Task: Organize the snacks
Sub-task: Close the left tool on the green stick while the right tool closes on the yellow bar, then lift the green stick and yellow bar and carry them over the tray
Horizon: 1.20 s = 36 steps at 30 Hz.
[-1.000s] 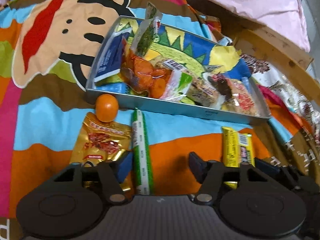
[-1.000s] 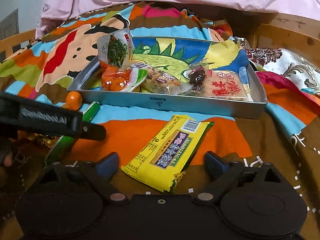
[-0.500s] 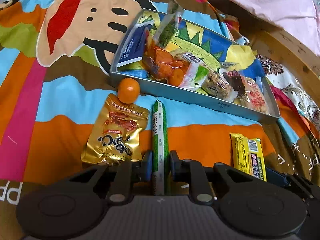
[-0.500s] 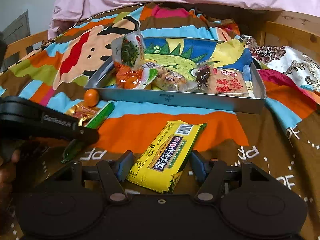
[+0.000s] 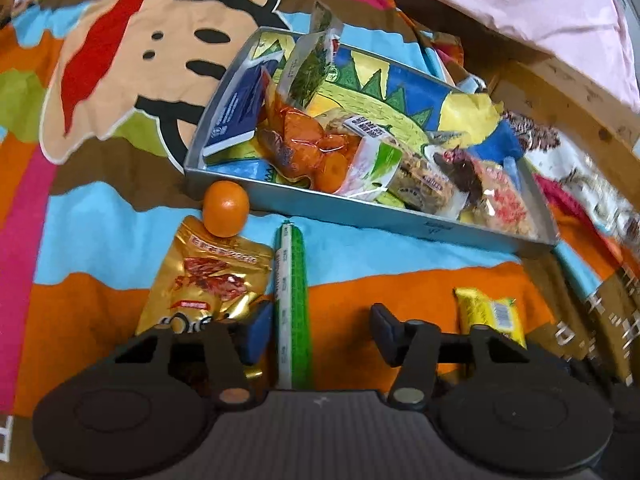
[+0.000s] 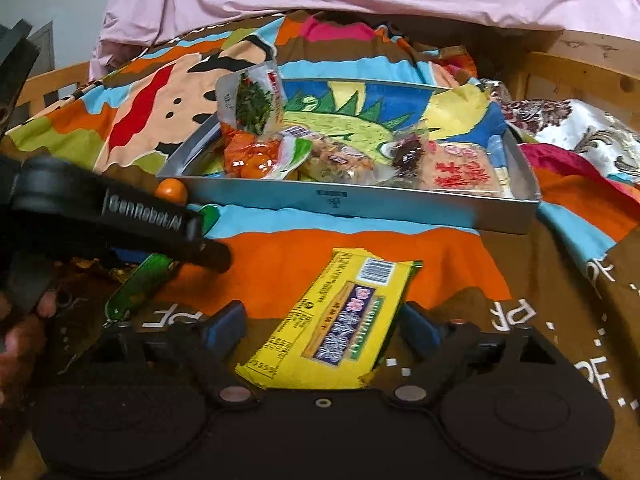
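- Blue-padded left gripper (image 5: 318, 330) jaws opening, the green stick pack (image 5: 294, 308) on the blanket between them, beside one pad
- Right gripper (image 6: 322, 326) jaws opening around the yellow packet (image 6: 336, 320), below the tray (image 6: 360, 202)

A grey metal tray (image 5: 360, 216) lies on the bed, packed with snacks: a blue box (image 5: 240, 116) at its 9 o'clock end, a clear bag of orange pieces (image 5: 308, 148) mid-tray, a red-printed packet (image 6: 460, 168) toward 3 o'clock. Outside its near wall lie a small orange (image 5: 225, 208), touching a gold pouch (image 5: 204, 280), and just beside that a green stick pack (image 5: 294, 300). At 5 o'clock, well apart, a yellow wrapped bar (image 6: 340, 320) lies flat.
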Each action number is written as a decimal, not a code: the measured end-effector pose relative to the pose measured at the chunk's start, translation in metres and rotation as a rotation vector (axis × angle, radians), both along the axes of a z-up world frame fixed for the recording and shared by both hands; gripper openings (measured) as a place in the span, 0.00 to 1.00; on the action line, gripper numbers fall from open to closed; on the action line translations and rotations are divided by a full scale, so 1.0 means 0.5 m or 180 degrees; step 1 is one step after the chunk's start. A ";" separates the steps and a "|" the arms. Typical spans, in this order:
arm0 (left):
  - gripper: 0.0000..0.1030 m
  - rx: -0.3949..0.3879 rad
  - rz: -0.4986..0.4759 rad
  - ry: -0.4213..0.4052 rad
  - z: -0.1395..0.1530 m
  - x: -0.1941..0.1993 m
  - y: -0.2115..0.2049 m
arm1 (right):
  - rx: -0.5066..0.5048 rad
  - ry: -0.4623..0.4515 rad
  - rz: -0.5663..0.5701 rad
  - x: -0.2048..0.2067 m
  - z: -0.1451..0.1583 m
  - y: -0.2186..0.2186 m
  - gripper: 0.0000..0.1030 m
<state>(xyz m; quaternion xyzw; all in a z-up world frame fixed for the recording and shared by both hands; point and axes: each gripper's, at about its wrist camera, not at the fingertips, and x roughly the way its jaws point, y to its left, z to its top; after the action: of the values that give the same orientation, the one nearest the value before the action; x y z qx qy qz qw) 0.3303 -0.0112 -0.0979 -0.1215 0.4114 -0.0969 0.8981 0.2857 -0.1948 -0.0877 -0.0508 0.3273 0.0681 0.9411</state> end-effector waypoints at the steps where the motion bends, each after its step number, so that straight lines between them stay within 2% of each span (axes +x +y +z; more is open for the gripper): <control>1: 0.40 0.0066 0.0005 -0.0012 0.000 -0.005 -0.001 | -0.0008 -0.0004 -0.0025 -0.001 0.001 -0.001 0.67; 3: 0.23 0.0106 0.0046 -0.0008 0.000 -0.013 0.004 | -0.0007 0.0003 -0.0036 -0.005 0.003 -0.004 0.64; 4: 0.20 0.0096 0.0080 0.0014 0.001 -0.016 0.009 | -0.0020 0.0006 -0.0039 -0.008 0.004 -0.004 0.61; 7: 0.19 0.0029 0.0128 0.0070 0.005 -0.034 0.012 | -0.0089 0.0031 -0.0016 -0.028 0.012 -0.003 0.59; 10: 0.19 0.0117 0.0054 0.0111 0.015 -0.060 -0.010 | -0.0164 0.0049 0.0031 -0.052 0.021 -0.002 0.56; 14: 0.19 0.0088 0.0001 0.0189 0.029 -0.095 -0.033 | -0.0384 0.0048 0.0083 -0.089 0.030 -0.001 0.56; 16: 0.19 -0.0037 -0.0007 0.0254 0.038 -0.114 -0.034 | -0.0531 0.0019 0.0117 -0.112 0.034 -0.002 0.56; 20: 0.18 -0.0238 0.0006 0.0283 0.050 -0.157 -0.029 | -0.0993 -0.0241 0.0252 -0.159 0.043 0.008 0.56; 24: 0.18 -0.0350 0.0021 0.0273 0.060 -0.192 -0.026 | -0.1259 -0.0462 0.0330 -0.196 0.056 0.012 0.56; 31: 0.18 -0.0520 0.0031 0.0027 0.118 -0.219 -0.024 | -0.1337 -0.0819 0.0319 -0.231 0.104 -0.001 0.56; 36: 0.18 -0.0376 0.0128 -0.0440 0.186 -0.214 -0.036 | -0.1359 -0.1103 0.0291 -0.224 0.137 -0.011 0.56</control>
<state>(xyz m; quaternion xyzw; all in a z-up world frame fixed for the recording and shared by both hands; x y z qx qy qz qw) 0.2233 -0.0294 -0.0050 -0.1756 0.3395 -0.1111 0.9174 0.1738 -0.2002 -0.0194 -0.2735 0.1658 0.0303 0.9470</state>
